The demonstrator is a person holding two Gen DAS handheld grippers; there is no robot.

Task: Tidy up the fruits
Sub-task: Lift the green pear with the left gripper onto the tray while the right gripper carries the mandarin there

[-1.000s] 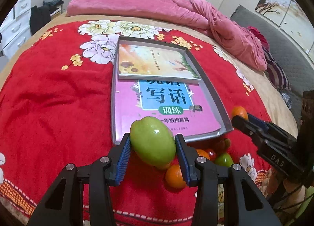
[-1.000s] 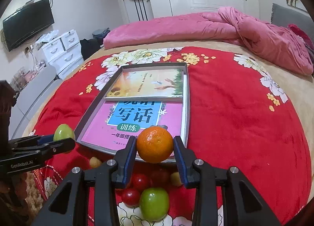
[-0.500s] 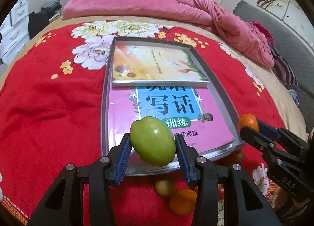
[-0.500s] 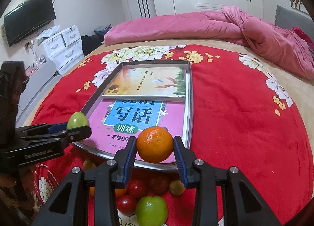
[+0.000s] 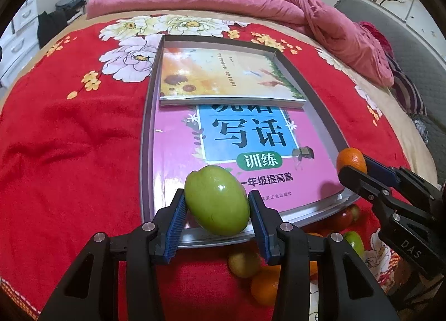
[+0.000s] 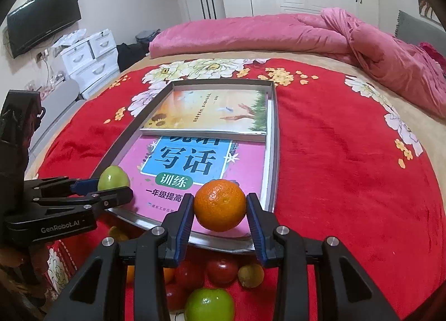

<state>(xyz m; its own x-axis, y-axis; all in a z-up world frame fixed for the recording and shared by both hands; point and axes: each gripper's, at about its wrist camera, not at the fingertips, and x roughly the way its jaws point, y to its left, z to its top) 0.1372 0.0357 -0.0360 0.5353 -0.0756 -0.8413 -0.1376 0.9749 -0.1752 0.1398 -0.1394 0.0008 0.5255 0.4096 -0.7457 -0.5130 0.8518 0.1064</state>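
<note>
My left gripper [image 5: 217, 209] is shut on a green fruit [image 5: 217, 200], held over the near edge of a grey tray [image 5: 147, 137]. My right gripper [image 6: 220, 209] is shut on an orange [image 6: 220, 204] above the same tray's [image 6: 274, 153] near right corner. Each gripper shows in the other's view: the right one [image 5: 354, 166] with its orange [image 5: 350, 160] at the right, the left one [image 6: 111, 184] with the green fruit [image 6: 113, 177] at the left. Loose fruit lies on the red blanket below the tray: a green one [image 6: 209, 304], red ones [image 6: 221, 269], small yellowish ones [image 5: 244, 262] and oranges [image 5: 264, 284].
Two books lie in the tray: a pink one [image 5: 245, 153] in front and a sunflower-covered one [image 5: 225, 75] behind. A pink quilt [image 6: 278, 34] is bunched at the far side of the bed. White drawers [image 6: 89, 59] and a wall television [image 6: 41, 22] stand at the left.
Both grippers moved forward and down with their fruit, from above the loose pile to over the tray's near edge. The tray and books look larger and closer.
</note>
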